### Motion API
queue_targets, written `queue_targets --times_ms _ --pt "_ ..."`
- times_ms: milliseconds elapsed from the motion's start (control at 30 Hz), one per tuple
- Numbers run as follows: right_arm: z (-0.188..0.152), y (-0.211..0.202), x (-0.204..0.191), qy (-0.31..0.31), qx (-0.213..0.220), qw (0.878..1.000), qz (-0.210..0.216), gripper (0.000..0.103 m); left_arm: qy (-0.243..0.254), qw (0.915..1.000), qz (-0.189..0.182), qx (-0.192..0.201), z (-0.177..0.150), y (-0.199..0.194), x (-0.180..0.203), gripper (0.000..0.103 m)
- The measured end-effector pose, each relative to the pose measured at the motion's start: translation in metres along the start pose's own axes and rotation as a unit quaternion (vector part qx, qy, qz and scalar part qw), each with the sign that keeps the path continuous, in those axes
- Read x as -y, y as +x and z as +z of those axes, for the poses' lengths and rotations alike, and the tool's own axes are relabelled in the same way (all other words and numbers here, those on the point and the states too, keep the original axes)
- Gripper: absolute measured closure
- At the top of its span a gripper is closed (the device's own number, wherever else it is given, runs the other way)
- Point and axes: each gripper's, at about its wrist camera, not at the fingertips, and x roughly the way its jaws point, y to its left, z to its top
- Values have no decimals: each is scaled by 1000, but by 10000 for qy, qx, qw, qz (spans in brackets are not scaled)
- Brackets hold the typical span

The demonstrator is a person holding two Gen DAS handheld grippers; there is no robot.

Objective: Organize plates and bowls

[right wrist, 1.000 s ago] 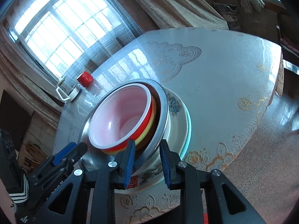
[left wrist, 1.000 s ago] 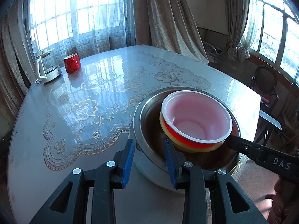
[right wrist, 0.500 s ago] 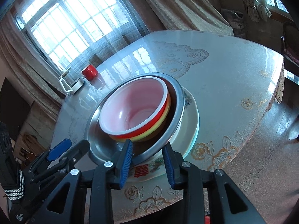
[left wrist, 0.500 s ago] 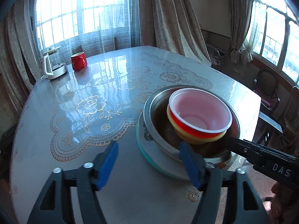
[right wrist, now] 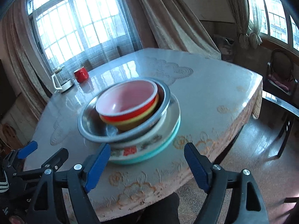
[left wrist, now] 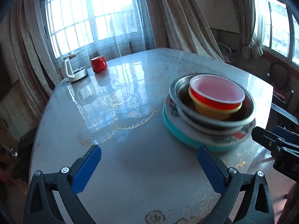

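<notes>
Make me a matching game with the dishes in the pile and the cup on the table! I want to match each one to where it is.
Things:
1. red bowl
2. metal bowl
3. teal plate
4. red mug

Places:
A. at the very bottom of the stack
B. far across the table, beside the white kettle
C. on top of the stack, nested in a yellow bowl
D. under the two small bowls, on the flowered plate

Pairs: 1-C, 2-D, 3-A, 4-B
</notes>
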Motion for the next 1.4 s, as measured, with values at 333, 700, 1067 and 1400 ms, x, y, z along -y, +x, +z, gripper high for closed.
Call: queue_targets --times_ms 333,700,1067,1400 --pt "-23 -4 -11 -255 -60 9996 -101 20 -107 9999 -76 94 -13 -12 -9 0" --pt "-24 -8 -12 -250 -9 9997 -81 20 -340 9993 -24 174 -13 -17 -15 0" --pt "-23 -7 -12 -239 -25 9997 -48 20 -390 9991 -88 111 -13 -14 -16 0" --pt "-24 -7 -11 -223 -41 9997 -29 20 -449 9989 -109 1 -14 -10 -18 0"
